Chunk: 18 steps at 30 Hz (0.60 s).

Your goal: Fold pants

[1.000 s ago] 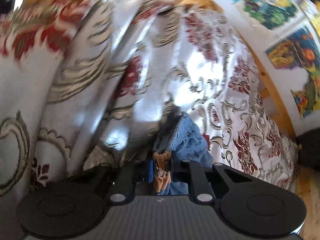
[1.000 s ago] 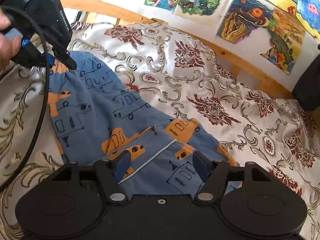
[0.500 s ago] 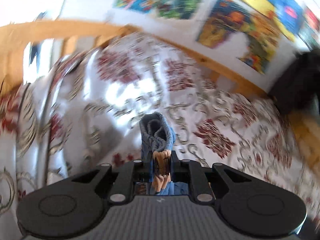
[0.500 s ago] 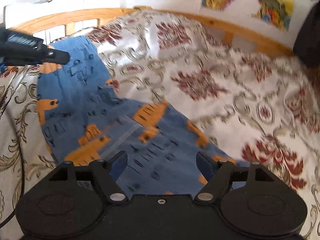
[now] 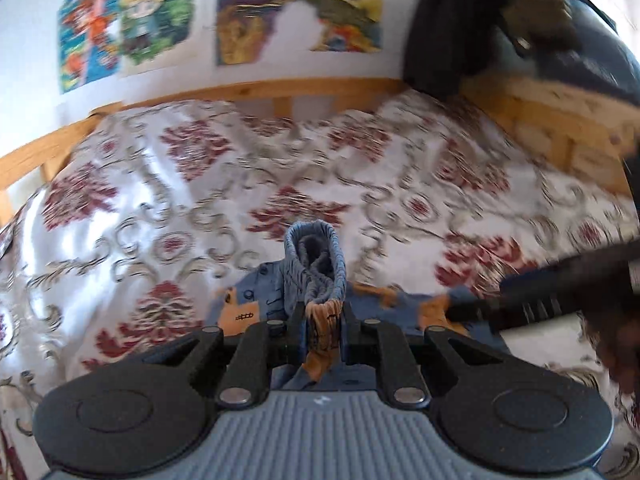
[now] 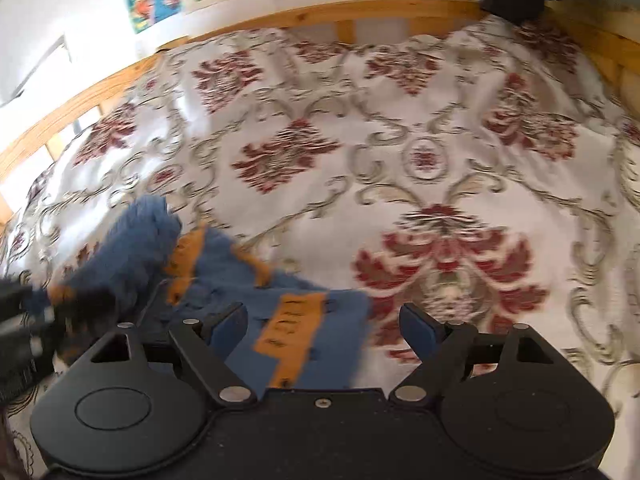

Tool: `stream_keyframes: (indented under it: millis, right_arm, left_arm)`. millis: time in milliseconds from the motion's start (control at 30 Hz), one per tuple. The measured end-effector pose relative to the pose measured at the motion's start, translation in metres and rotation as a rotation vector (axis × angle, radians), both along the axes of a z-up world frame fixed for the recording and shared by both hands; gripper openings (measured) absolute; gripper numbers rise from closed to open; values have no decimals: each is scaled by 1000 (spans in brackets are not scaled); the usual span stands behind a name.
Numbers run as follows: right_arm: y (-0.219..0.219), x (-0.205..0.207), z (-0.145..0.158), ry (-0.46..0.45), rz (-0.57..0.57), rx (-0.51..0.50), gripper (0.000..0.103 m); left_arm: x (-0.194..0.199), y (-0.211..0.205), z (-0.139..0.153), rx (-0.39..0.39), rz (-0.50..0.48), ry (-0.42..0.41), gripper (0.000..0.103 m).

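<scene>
The pants (image 6: 256,304) are small, blue with orange vehicle prints, and lie bunched on a patterned bedspread. My left gripper (image 5: 323,320) is shut on the gathered waistband (image 5: 316,264), which sticks up between the fingers. In the right wrist view the left gripper (image 6: 24,332) shows blurred at the far left, holding the waistband end. My right gripper (image 6: 324,326) is open and empty, hovering over the pants with its blue pads spread. It appears as a dark blurred shape at the right of the left wrist view (image 5: 560,300).
The cream bedspread (image 6: 420,152) with red floral motifs covers the bed. A wooden bed rail (image 6: 320,16) runs along the far side under a wall with colourful pictures (image 5: 132,12). Dark bags or clothes (image 5: 500,20) hang at the far right corner.
My left gripper has swung with the waistband toward the right gripper, folding the pants over. The right gripper has let go of the pant leg end and stays open.
</scene>
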State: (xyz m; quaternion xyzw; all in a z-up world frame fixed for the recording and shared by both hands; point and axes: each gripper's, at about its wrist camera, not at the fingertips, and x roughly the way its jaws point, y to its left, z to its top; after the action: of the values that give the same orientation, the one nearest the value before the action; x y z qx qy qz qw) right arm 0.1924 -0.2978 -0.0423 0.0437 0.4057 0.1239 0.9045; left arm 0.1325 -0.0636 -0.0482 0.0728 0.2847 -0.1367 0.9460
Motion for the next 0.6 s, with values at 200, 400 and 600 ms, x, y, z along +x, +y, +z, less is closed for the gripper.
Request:
stream_keyframes:
  millis: [200, 400, 600]
  right_arm:
    - [-51, 9, 1, 51, -110, 188, 85]
    - [-69, 9, 7, 86, -45, 437, 80]
    - [-68, 18, -5, 179, -26, 520, 60]
  left_arm:
    - [-10, -55, -15, 89, -61, 32, 16]
    - [-21, -99, -27, 187, -98, 38, 16]
    - [-30, -128, -34, 210, -155, 45, 16]
